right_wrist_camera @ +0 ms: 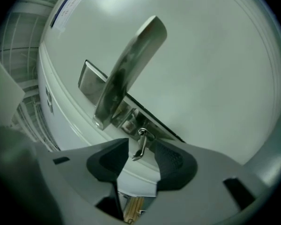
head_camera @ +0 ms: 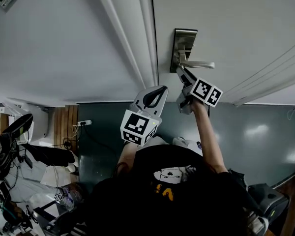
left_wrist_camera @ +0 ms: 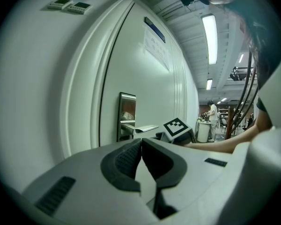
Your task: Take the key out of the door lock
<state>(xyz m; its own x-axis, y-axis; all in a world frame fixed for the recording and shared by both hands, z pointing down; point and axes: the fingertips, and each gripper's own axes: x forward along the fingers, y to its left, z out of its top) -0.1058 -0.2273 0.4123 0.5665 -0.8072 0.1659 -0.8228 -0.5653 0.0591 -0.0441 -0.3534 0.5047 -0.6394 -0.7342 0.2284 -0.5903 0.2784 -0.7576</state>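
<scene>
Steel glints between the dark pads of the right gripper [right_wrist_camera: 141,147]: the key [right_wrist_camera: 140,143] sits in the gap just past their tips, at about 12 o'clock from the jaw throat. The jaws stand wide apart and neither pad seems to touch it, so nothing is held yet. The key's long axis runs roughly from 12 to 6 o'clock in the right gripper view, leaning slightly toward 7. It lies directly under the hub of the lever handle [right_wrist_camera: 131,69] on the lock plate [right_wrist_camera: 88,81] of the white door [head_camera: 226,23].

This gripper is plainly the nearer one. The left gripper [left_wrist_camera: 141,143], pads pressed together on nothing, hangs off the door at about 8 o'clock from the right one in the head view.

Where the blade enters the cylinder is hard to make out, and the head view hides the key behind the gripper.
</scene>
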